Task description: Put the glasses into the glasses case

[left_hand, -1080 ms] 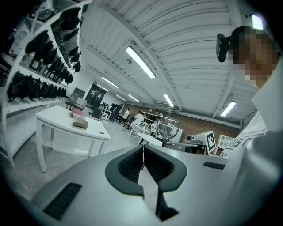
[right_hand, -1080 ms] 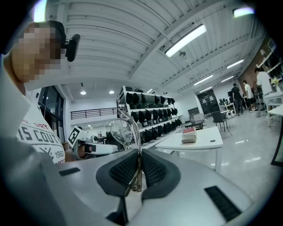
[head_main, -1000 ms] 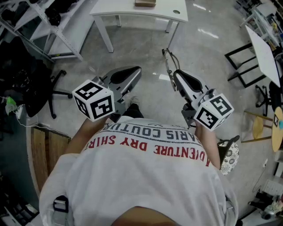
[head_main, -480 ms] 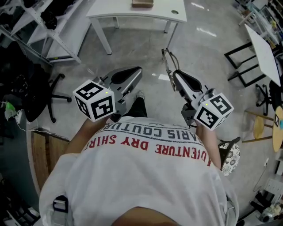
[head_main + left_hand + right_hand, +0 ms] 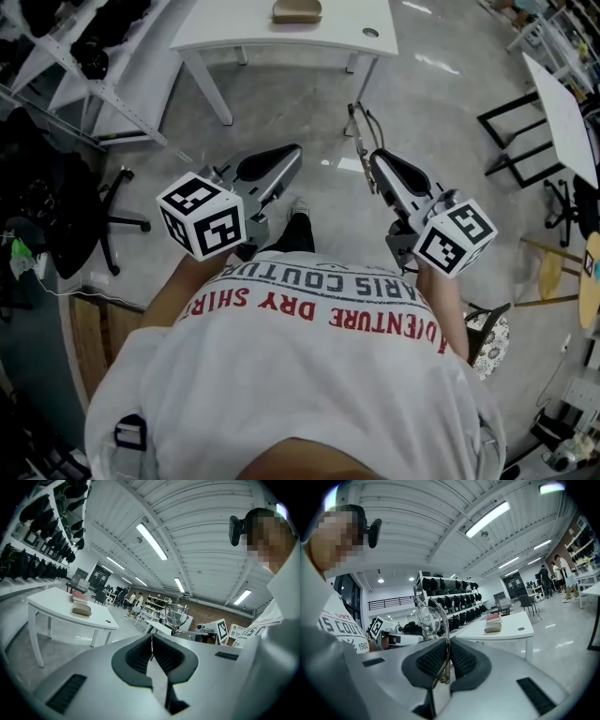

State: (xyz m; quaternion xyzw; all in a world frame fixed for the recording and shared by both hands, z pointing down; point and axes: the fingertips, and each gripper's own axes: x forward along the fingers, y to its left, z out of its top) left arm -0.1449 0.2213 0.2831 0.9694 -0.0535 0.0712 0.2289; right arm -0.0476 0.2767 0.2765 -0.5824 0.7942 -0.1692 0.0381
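Note:
In the head view my right gripper (image 5: 374, 161) is shut on a thin-framed pair of glasses (image 5: 360, 124), which stick out ahead of its jaws. The right gripper view shows the pads of the right gripper (image 5: 446, 645) pinching one temple arm, with the clear lenses of the glasses (image 5: 426, 617) standing up above. My left gripper (image 5: 291, 153) is shut, with nothing between its pads (image 5: 138, 654). A tan glasses case (image 5: 297, 11) lies on the white table (image 5: 234, 33) ahead, well beyond both grippers. The case (image 5: 492, 627) is closed.
A red book (image 5: 493, 618) lies beside the case on the table. Black office chairs (image 5: 66, 216) and a metal rack (image 5: 84, 75) stand at the left. Another white table (image 5: 562, 112) and a stool (image 5: 548, 272) are at the right. Polished grey floor lies between me and the table.
The white table and the case have come nearer in the head view as the person steps toward them. Both grippers keep their pose, the right one still holding the glasses.

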